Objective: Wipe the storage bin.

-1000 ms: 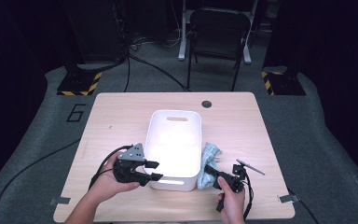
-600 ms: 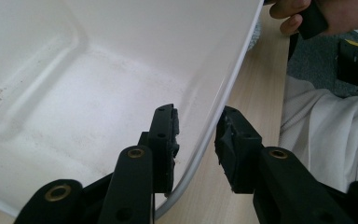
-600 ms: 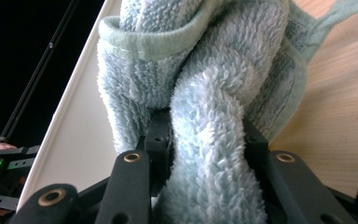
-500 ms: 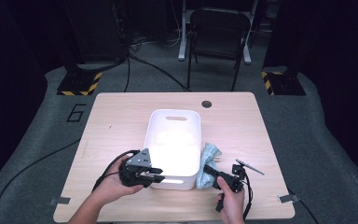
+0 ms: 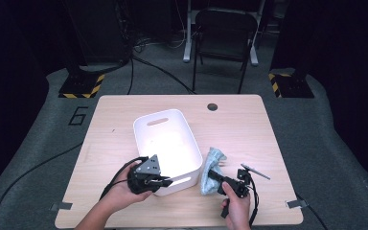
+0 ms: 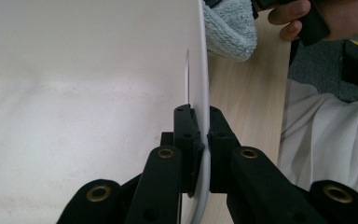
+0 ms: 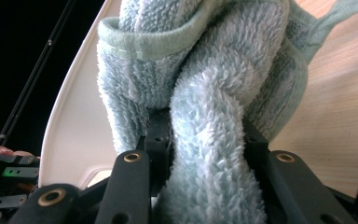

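Both forearms come in from the near edge, the left gripper point(image 5: 168, 181) having just closed its jaws on the bin point(image 5: 149, 125) wall, the right gripper point(image 5: 212, 175) clamped on the towel point(image 5: 212, 160).

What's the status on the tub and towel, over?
Left gripper just closed, clamped on the near wall of the white tub. Right gripper shut on the blue towel beside the tub. Nothing in the way.
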Available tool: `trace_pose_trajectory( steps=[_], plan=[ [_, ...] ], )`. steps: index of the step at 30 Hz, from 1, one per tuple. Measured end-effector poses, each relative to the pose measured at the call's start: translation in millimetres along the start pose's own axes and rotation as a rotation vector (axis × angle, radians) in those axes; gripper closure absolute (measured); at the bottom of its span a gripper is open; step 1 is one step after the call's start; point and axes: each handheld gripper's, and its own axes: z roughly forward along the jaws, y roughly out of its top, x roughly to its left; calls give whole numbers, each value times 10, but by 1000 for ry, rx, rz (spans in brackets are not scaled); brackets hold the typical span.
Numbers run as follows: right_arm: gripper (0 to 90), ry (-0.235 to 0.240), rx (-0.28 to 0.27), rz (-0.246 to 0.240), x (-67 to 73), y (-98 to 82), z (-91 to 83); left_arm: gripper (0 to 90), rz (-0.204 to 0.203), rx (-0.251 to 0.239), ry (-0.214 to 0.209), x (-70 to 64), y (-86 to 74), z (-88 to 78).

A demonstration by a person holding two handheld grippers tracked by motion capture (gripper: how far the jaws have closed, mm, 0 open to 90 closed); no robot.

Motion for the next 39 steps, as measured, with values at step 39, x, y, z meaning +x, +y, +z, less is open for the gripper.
trace_pose_trajectory(
  steps=[39],
  plan=[
    [687, -154, 92, 5, -239, -129, 198, 862, 6, -16, -12, -79, 32, 67]
  ],
)
